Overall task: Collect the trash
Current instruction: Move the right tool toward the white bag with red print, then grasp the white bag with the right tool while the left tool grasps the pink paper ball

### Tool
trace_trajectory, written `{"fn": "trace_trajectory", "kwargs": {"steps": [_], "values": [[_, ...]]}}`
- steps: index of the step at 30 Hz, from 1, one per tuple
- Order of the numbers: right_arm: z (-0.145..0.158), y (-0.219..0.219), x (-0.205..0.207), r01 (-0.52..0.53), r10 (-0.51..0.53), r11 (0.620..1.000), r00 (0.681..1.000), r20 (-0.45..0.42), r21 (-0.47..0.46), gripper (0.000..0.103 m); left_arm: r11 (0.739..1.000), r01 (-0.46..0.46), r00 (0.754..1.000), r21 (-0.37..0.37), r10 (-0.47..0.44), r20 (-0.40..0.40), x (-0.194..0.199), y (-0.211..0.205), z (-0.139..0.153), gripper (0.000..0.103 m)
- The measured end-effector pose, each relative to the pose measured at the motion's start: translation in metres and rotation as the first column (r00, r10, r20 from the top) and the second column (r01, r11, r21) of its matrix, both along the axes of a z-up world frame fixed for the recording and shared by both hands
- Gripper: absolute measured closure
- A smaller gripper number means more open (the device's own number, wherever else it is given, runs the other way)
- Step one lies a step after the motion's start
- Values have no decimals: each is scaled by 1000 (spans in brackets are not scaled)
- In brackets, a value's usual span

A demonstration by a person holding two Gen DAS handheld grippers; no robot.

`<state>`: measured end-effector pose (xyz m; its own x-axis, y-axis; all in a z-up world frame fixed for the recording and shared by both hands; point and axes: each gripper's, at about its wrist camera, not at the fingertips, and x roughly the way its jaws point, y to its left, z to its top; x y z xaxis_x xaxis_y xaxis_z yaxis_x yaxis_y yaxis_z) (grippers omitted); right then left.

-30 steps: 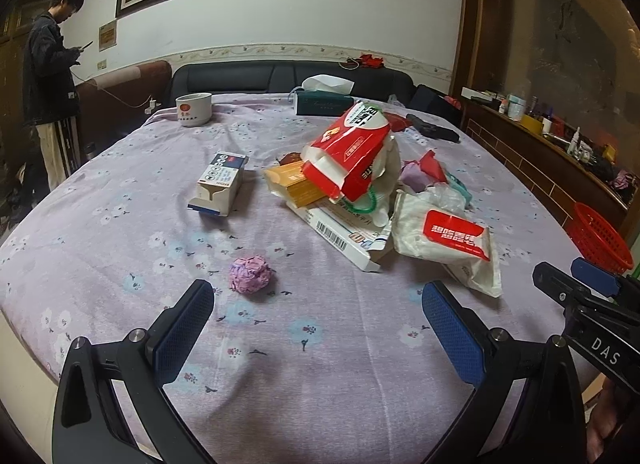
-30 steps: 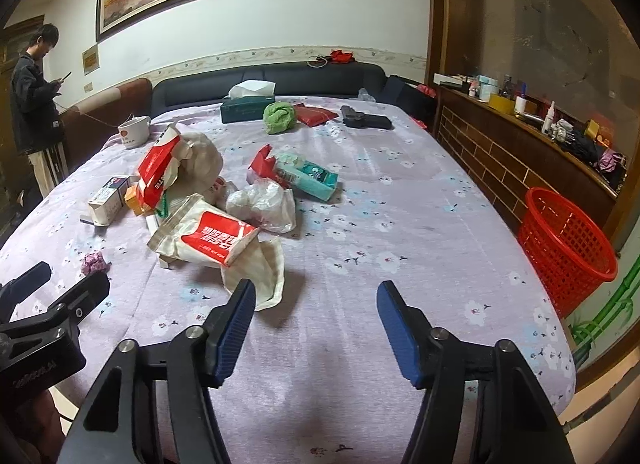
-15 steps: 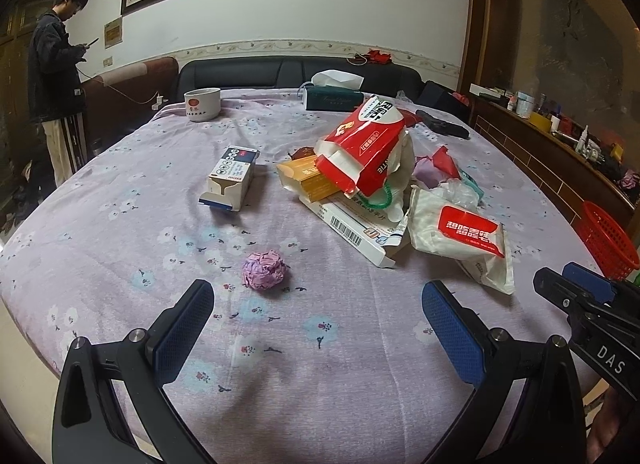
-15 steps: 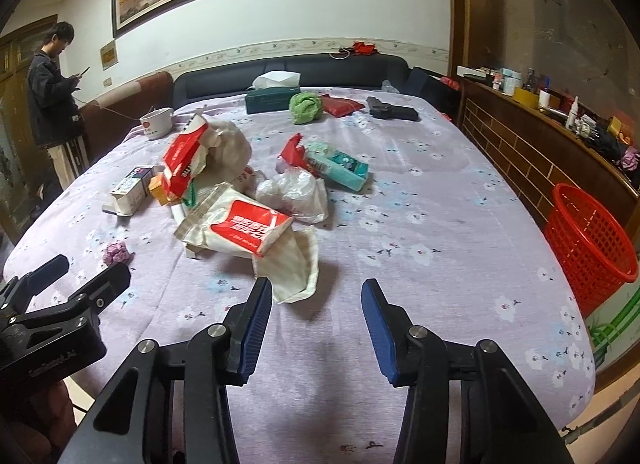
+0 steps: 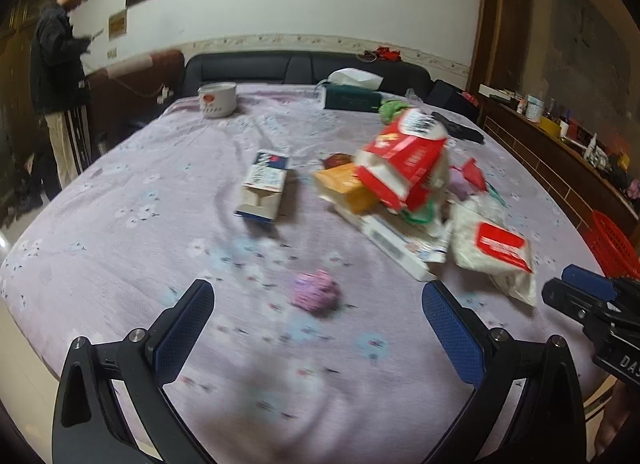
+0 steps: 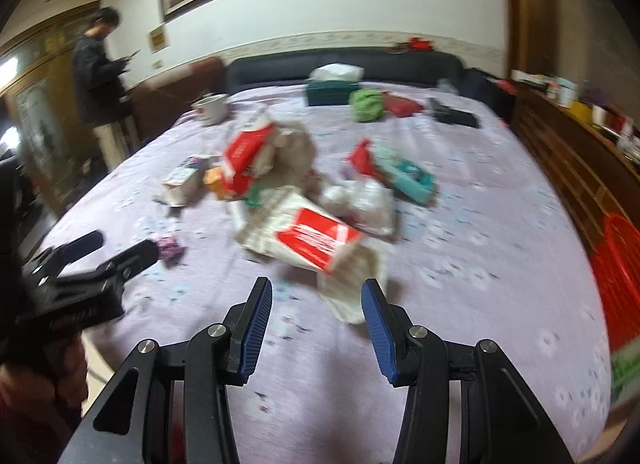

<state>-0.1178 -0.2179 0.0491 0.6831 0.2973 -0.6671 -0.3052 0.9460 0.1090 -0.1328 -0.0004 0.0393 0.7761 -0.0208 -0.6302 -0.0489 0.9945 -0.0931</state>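
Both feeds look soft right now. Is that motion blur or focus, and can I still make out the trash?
Left wrist view: tablecloth and pink paper ball smeared, gripper fingers sharp, which suggests motion. Right wrist view: blurrier; red-label bag readable only as a shape.

White letters "DAS" on right tongs body; package print too blurred.

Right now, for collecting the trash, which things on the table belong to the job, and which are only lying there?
For the job, likely: crumpled purple paper ball; white and red wrapper; torn red bag; open small carton; red basket.

Only lying there, probably: white mug; green tissue box; dark remote.
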Motion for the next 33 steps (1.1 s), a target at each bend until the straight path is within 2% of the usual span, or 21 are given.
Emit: {"fn": "trace_trajectory", "kwargs": {"steps": [2, 5, 6, 7, 9, 11, 14, 16, 20, 23, 25, 26, 27, 28, 29, 30, 31, 33], "values": [[0, 6, 9, -41, 41, 999, 999, -19, -4, 53, 1000, 5, 1000, -26, -5, -20, 7, 14, 0, 0], [-1, 14, 25, -82, 81, 996, 996, -31, -47, 53, 999, 17, 999, -28, -19, -49, 20, 31, 1, 7], [-1, 18, 31, -108, 105, 992, 994, -34, -70, 53, 999, 24, 998, -33, -26, -64, 26, 38, 2, 11], [-2, 21, 35, -126, 123, 988, 992, -39, -87, 52, 999, 27, 996, -40, -30, -81, 30, 43, 1, 19], [-5, 26, 44, -167, 161, 977, 985, -55, -129, 51, 994, 64, 989, -84, -74, -126, 38, 52, -2, 23], [-7, 28, 51, -193, 185, 969, 981, -63, -155, 51, 985, 120, 980, -126, -138, -146, 39, 56, -4, 24], [-8, 26, 59, -248, 236, 958, 967, -94, -147, 49, 973, 194, 968, -126, -210, -139, 34, 55, -3, 24], [-12, 31, 64, -287, 271, 940, 956, -111, -182, 44, 972, 202, 966, -122, -218, -138, 34, 57, -3, 24], [-17, 45, 71, -312, 294, 909, 950, -103, -277, 43, 965, 217, 954, -147, -241, -176, 41, 54, -8, 24], [-22, 49, 76, -313, 291, 890, 950, -114, -331, 43, 948, 297, 930, -111, -313, -194, 40, 36, -11, 24], [-21, 45, 78, -309, 288, 897, 951, -113, -317, 43, 943, 322, 923, -76, -331, -197, 37, 24, -13, 24], [-21, 43, 79, -305, 284, 900, 952, -111, -311, 45, 941, 331, 920, -64, -337, -199, 38, 20, -15, 24], [-22, 41, 81, -292, 271, 904, 956, -108, -313, 53, 942, 333, 920, -49, -336, -201, 39, 15, -17, 24], [-22, 38, 84, -275, 255, 908, 961, -103, -317, 59, 944, 328, 923, -38, -329, -200, 40, 13, -18, 29], [-22, 35, 87, -256, 236, 914, 967, -99, -316, 64, 945, 326, 923, -26, -324, -205, 42, 10, -20, 38], [-21, 31, 90, -239, 218, 922, 971, -101, -305, 68, 944, 328, 917, -24, -324, -231, 46, 8, -24, 57], [-19, 25, 93, -221, 197, 935, 974, -109, -279, 70, 944, 327, 913, -35, -325, -248, 49, 8, -27, 61], [-17, 17, 94, -202, 180, 952, 977, -115, -229, 78, 946, 324, 916, -28, -321, -241, 52, 6, -28, 61]]}}
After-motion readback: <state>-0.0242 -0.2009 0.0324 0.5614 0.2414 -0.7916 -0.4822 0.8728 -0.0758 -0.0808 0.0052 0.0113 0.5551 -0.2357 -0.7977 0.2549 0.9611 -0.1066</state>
